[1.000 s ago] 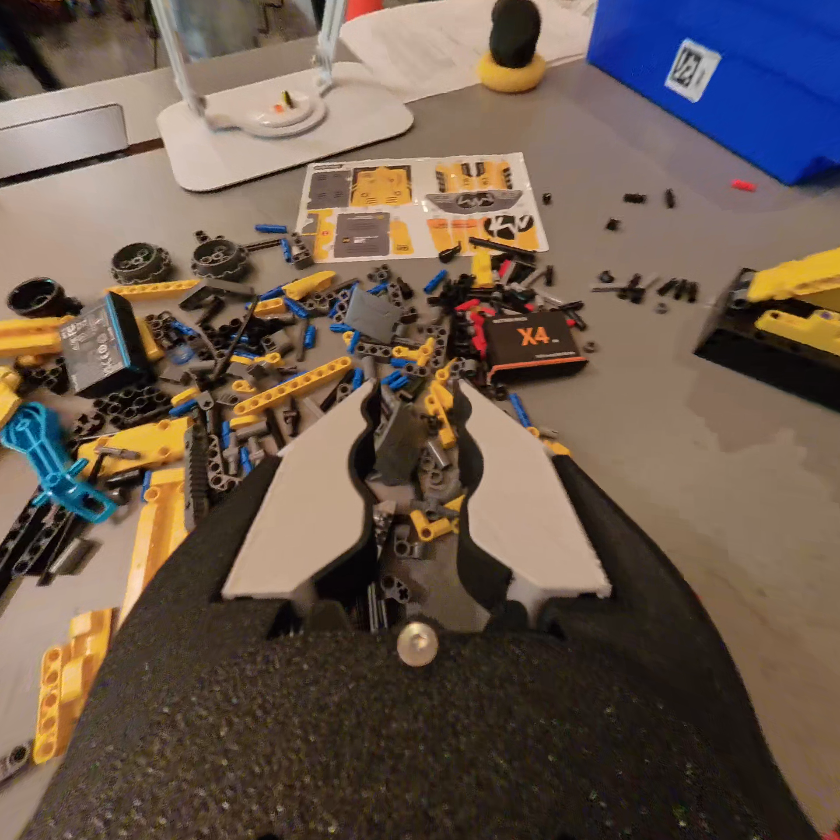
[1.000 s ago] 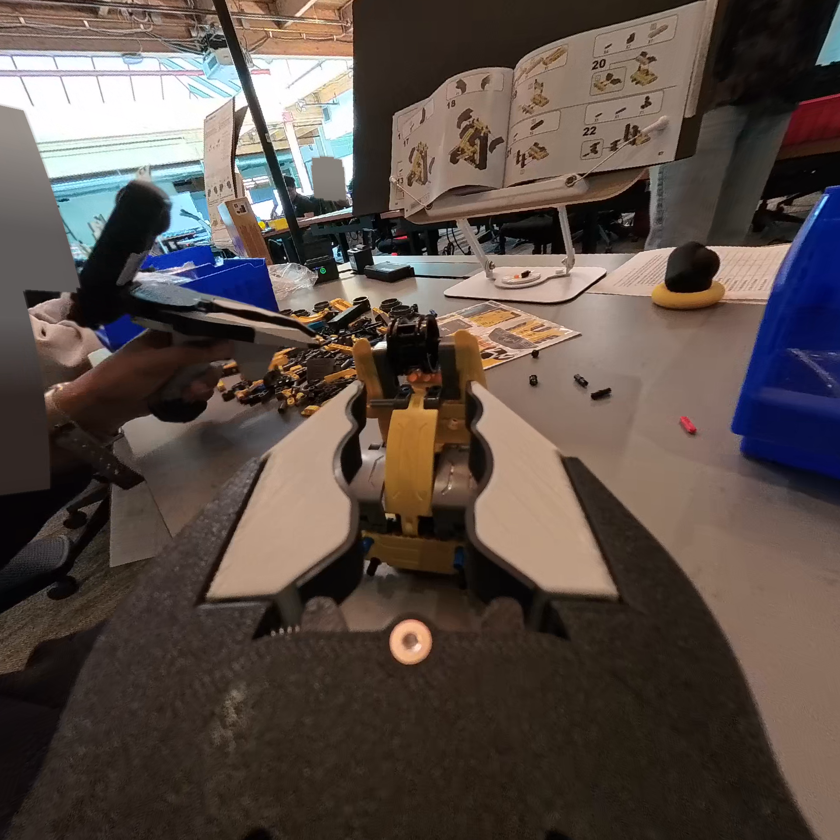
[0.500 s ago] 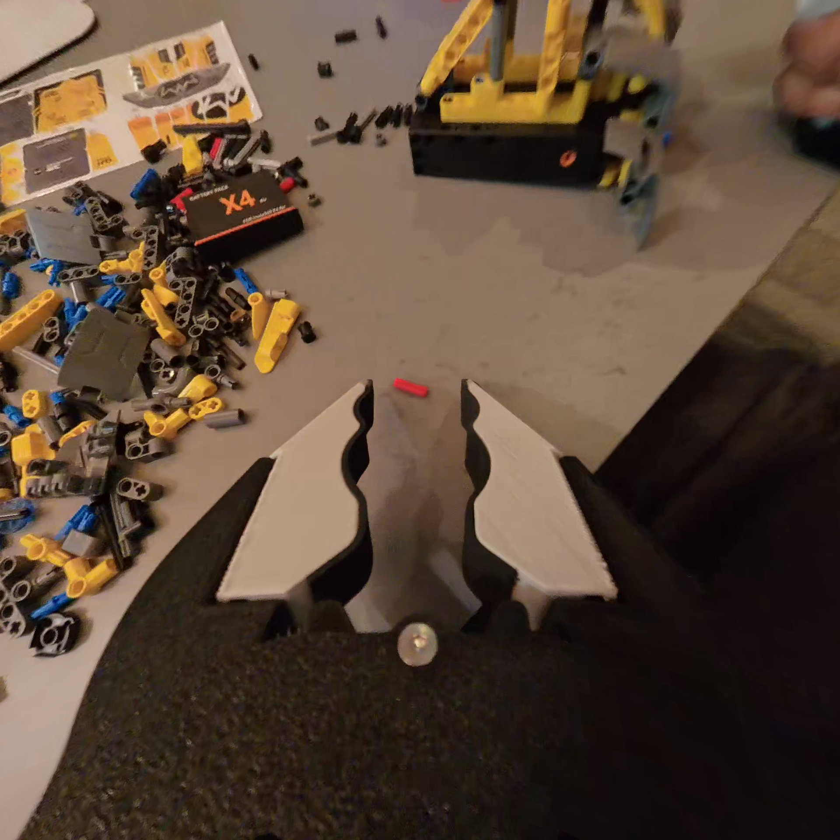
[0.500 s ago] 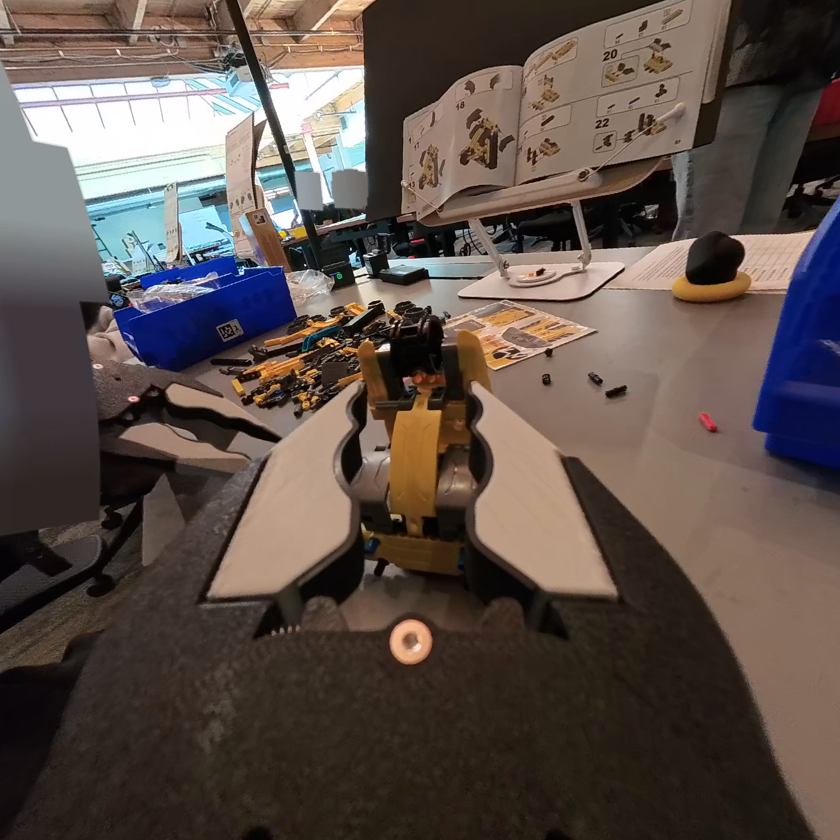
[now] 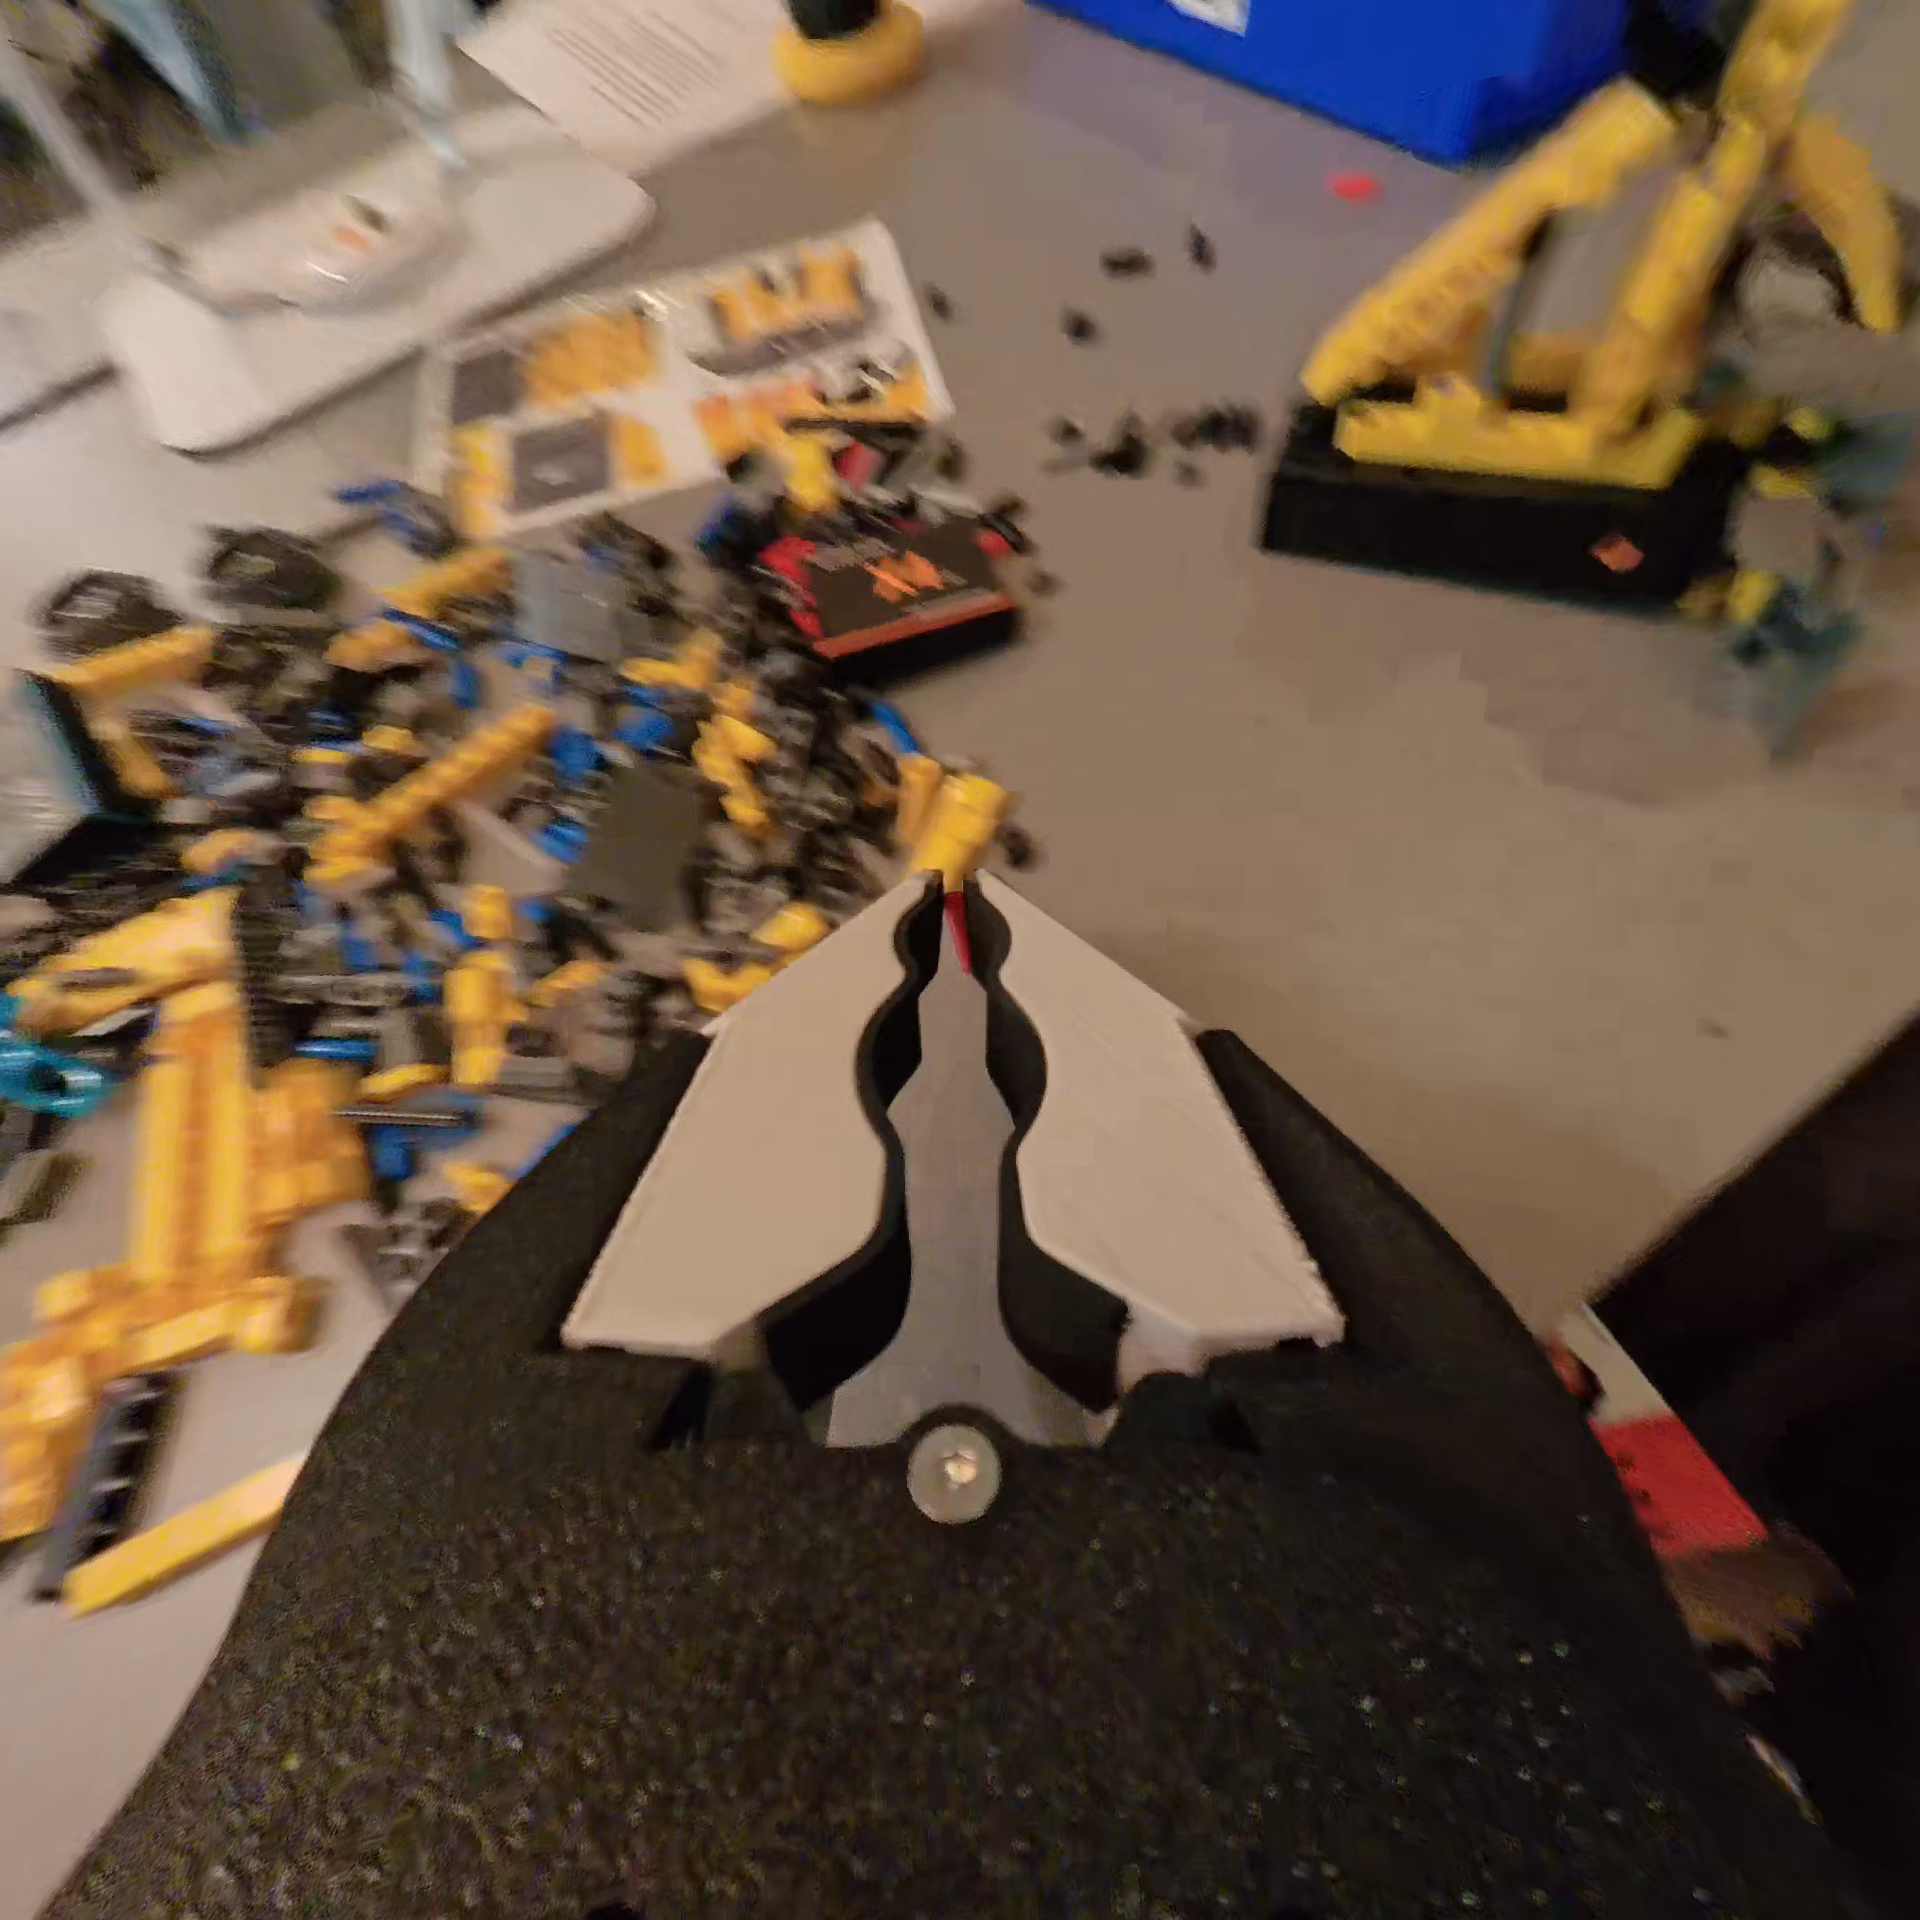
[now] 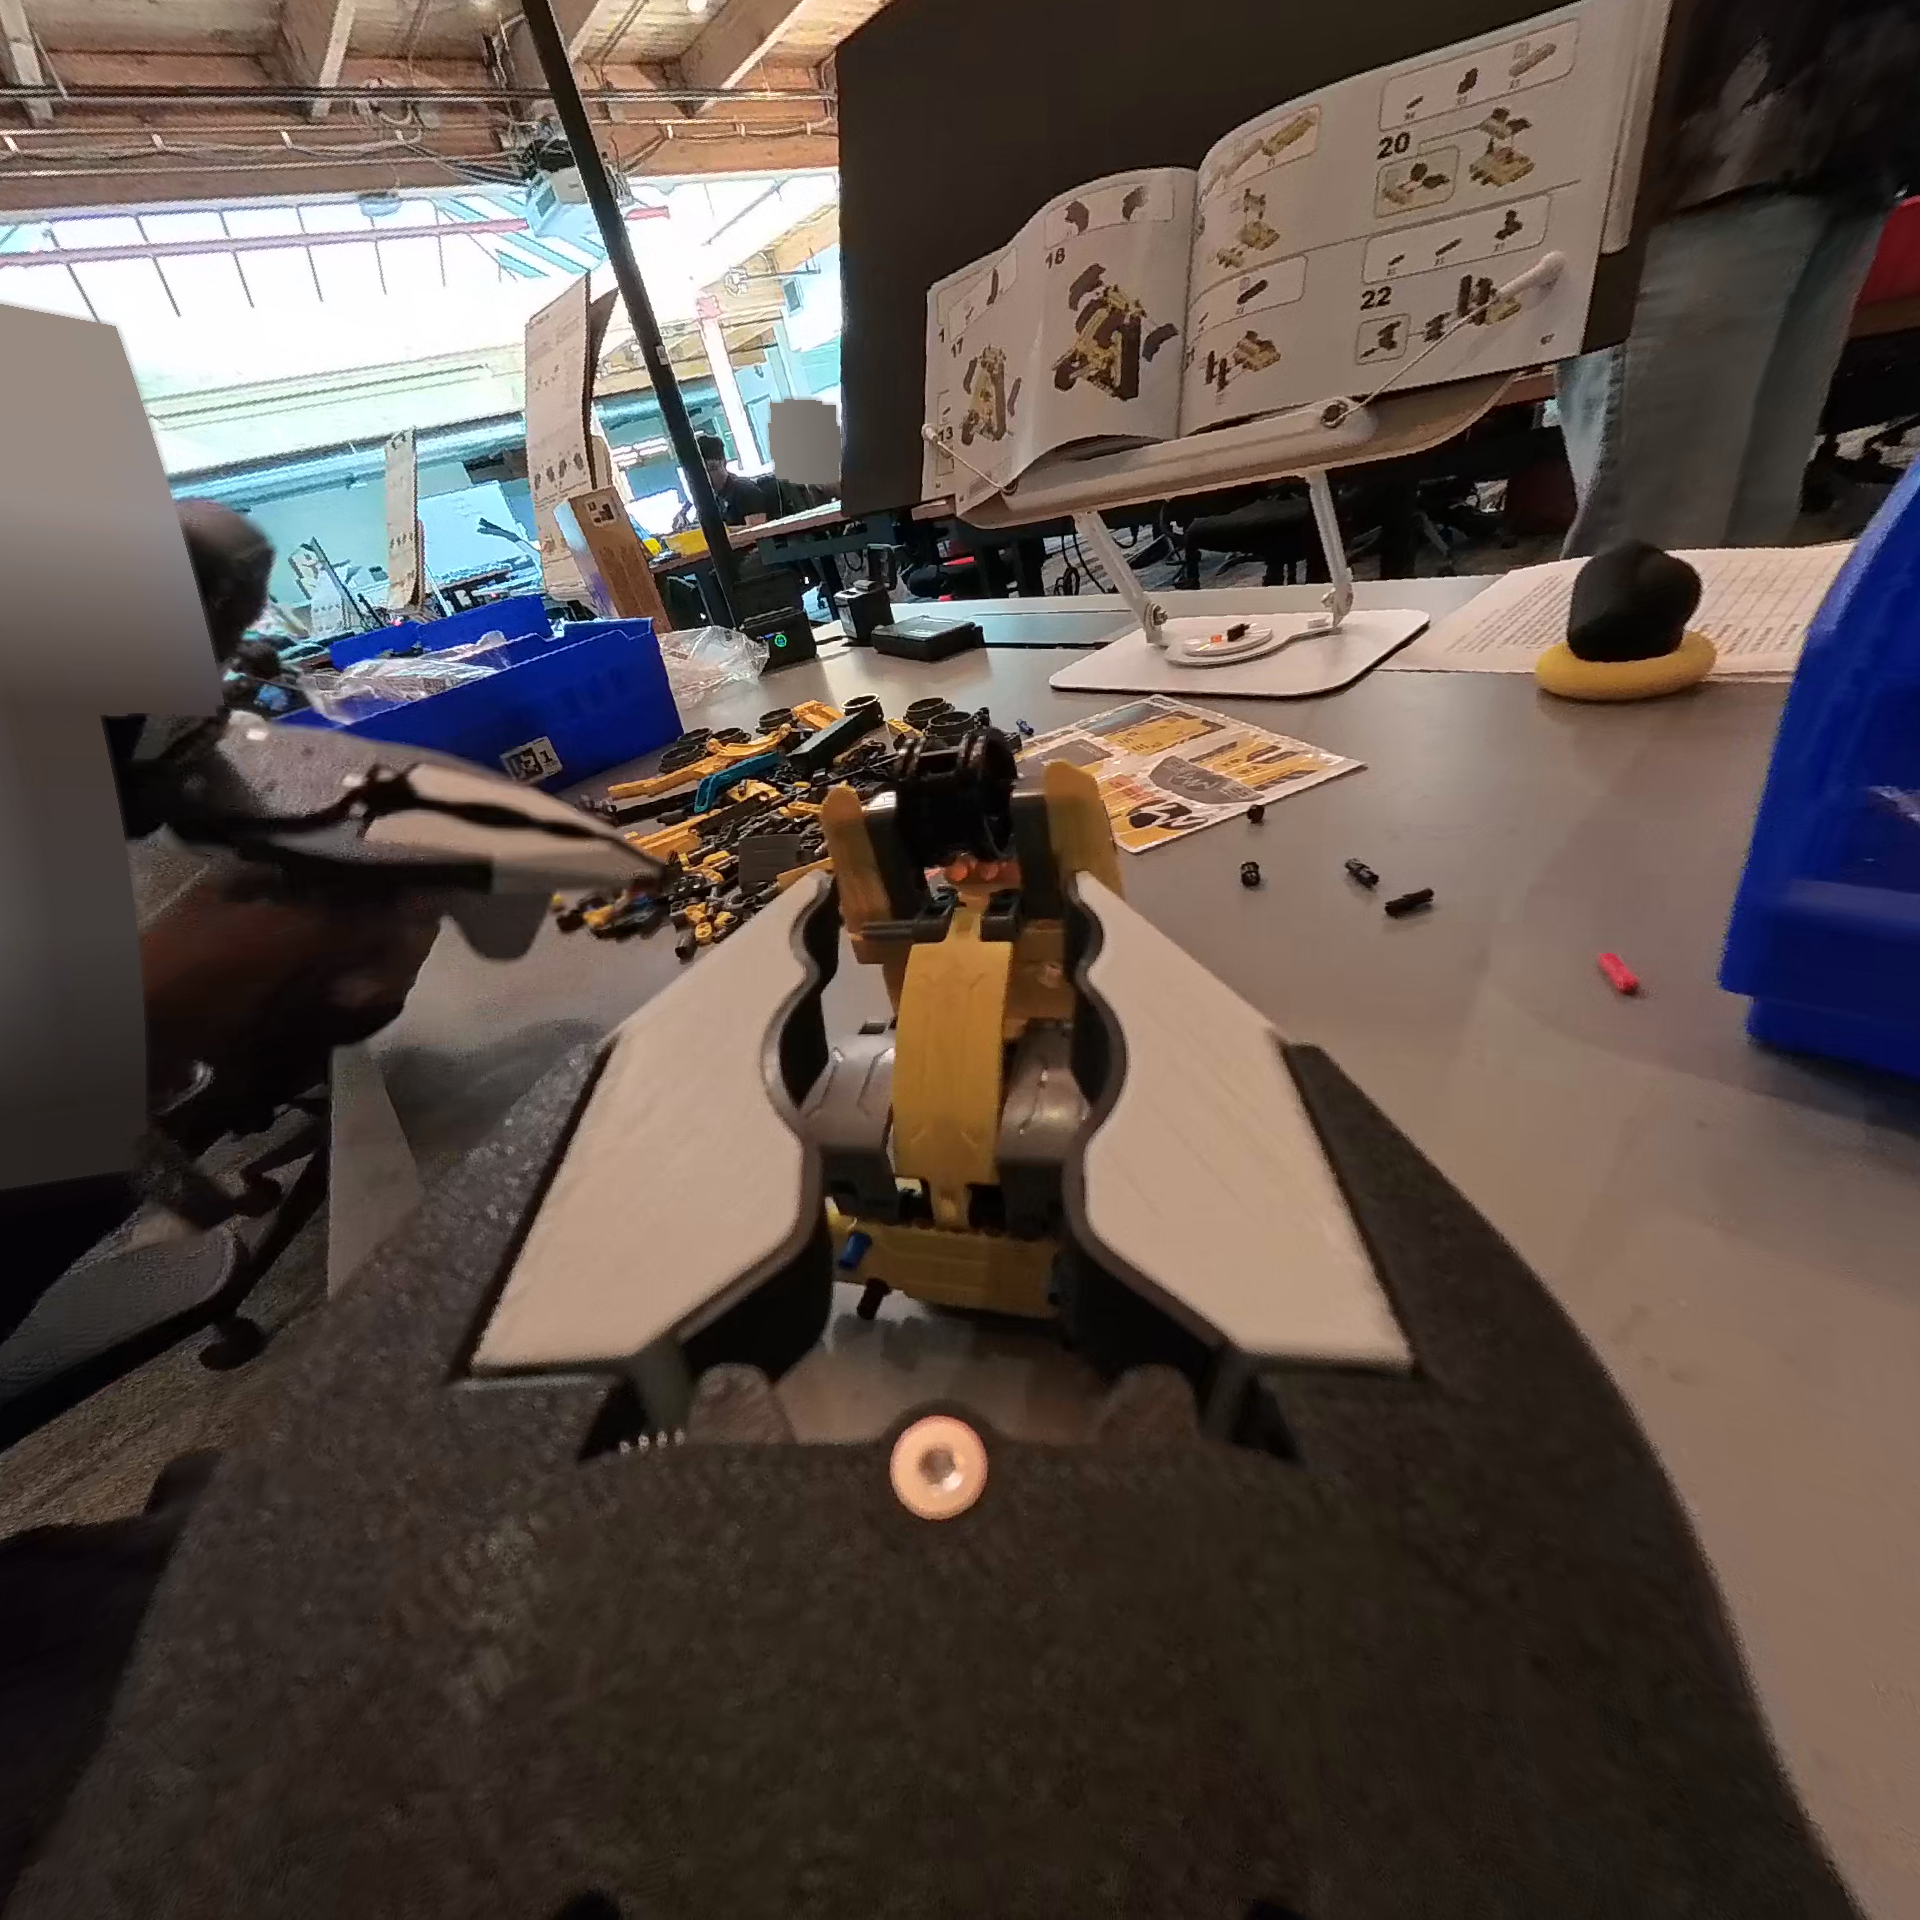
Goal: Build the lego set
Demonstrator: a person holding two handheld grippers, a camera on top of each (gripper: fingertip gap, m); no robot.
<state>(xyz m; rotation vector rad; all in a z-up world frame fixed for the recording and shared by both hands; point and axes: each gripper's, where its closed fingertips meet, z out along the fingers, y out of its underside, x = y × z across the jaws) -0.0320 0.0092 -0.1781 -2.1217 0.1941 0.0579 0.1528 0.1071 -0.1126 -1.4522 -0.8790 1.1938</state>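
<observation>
The left tongs [image 5: 954, 902] pinched a small red pin [image 5: 958, 938] above the counter [image 5: 1299, 831]; the right tongs [image 6: 948, 914] clamped the yellow model [image 6: 951, 1049], best held steady for mating.

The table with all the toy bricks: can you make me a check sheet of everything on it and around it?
Surface: grey table, mostly bare on the near side.
Job's things: yellow brick model; small red pin.
Clutter: loose brick pile, sticker sheet, another red pin, blue bins.
Grippers: left gripper shut on the small red pin; right gripper shut on the yellow brick model.
Cables: nothing seen.
Surroundings: open instruction book on a white stand; a person standing behind the table.
</observation>
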